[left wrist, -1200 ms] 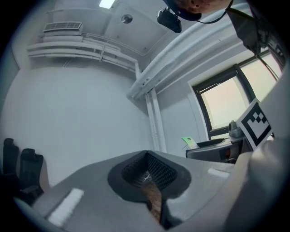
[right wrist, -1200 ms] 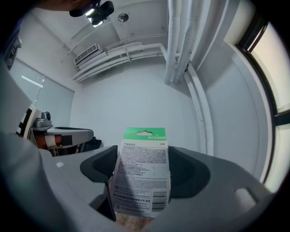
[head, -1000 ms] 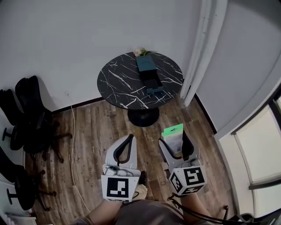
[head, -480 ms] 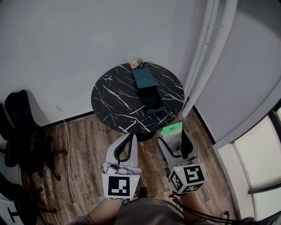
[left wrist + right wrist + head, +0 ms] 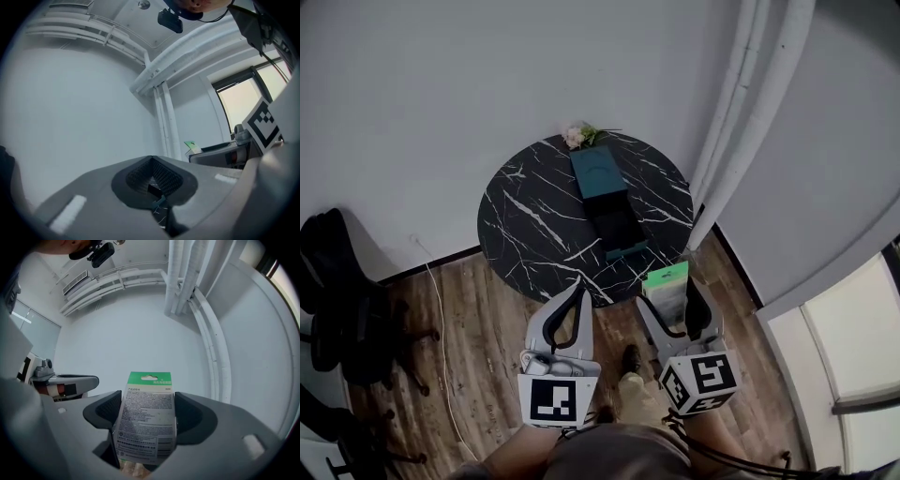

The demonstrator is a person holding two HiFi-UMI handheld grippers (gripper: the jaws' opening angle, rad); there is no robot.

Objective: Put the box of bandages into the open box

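left gripper [image 5: 578, 291]: jaws together, nothing held
right gripper [image 5: 668, 298]: clamped on green-topped bandage box [image 5: 667, 278]
dark teal open box [image 5: 616, 228]: on round black marble table [image 5: 525, 220], far ahead

right tongs [image 5: 669, 298] grip bandage box [image 5: 667, 282] | open box [image 5: 624, 248] on marble table [image 5: 530, 230]

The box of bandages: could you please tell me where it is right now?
In the head view, the box of bandages sits lower right, clamped in the right hand-held gripper, just short of the marble table bearing the open box.
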